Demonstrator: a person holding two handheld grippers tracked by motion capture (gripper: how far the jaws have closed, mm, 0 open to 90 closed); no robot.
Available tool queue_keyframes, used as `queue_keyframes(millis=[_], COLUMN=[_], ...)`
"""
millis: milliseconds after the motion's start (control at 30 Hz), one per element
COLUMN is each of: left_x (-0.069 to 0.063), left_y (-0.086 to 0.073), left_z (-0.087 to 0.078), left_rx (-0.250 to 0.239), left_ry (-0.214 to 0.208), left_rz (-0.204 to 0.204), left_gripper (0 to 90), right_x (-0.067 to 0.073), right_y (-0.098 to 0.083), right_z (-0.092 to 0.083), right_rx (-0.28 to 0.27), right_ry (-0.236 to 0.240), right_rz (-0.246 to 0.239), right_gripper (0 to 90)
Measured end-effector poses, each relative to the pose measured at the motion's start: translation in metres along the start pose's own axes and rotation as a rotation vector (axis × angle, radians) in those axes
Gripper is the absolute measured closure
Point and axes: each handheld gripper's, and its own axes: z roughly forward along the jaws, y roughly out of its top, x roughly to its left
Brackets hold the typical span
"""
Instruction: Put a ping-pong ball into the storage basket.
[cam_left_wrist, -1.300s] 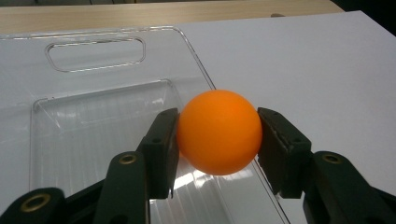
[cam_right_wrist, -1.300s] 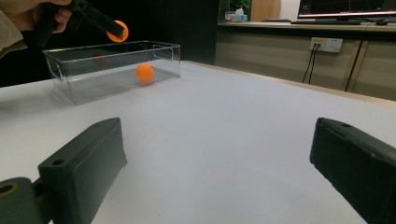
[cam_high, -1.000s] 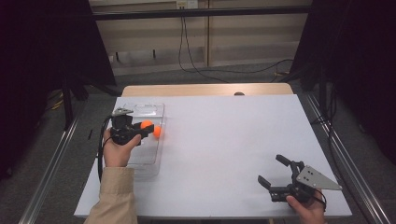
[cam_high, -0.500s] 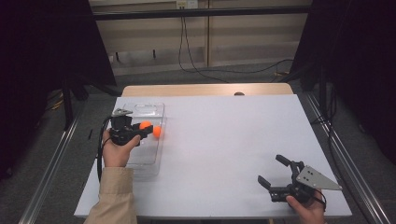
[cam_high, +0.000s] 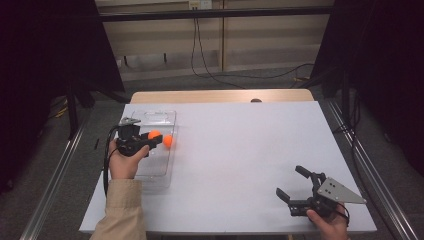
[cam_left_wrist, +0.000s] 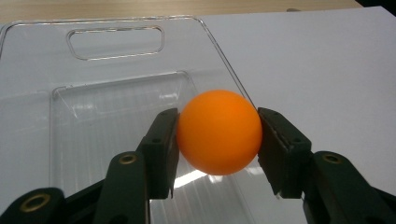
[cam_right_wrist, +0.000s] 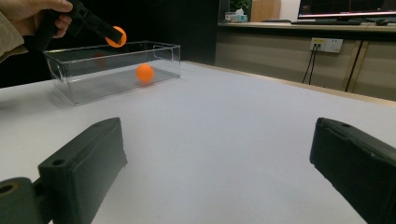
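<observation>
My left gripper (cam_left_wrist: 218, 115) is shut on an orange ball (cam_left_wrist: 218, 132), both pads pressing its sides. It holds the ball over the clear plastic box (cam_left_wrist: 116, 121). From above, the left gripper (cam_high: 151, 138) hovers with its ball (cam_high: 154, 134) above the box (cam_high: 150, 172) at the table's left. A second orange ball (cam_high: 168, 141) lies inside the box by its right wall; the right gripper view shows this ball (cam_right_wrist: 144, 73) on the box floor. My right gripper (cam_high: 289, 180) rests near the front right edge, open, with nothing between its jaws (cam_right_wrist: 217, 126).
The white tabletop (cam_high: 240, 150) stretches between the box and the right gripper. A wooden strip (cam_high: 220, 96) runs along the far edge. Metal rails (cam_high: 55, 170) flank the table, and cables lie on the floor behind.
</observation>
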Motion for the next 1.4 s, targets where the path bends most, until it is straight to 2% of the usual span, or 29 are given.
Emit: queue_keyframes(millis=[1400], left_x=[0.0061], left_y=[-0.0052], left_z=[0.0024], left_rx=[0.008], left_ry=[0.026], left_rz=[-0.011], left_gripper=[50.7], right_x=[0.0], right_y=[0.0002], right_z=[-0.0004], right_rx=[0.0], right_ry=[-0.001], right_rz=[-0.003], right_gripper=[2.9])
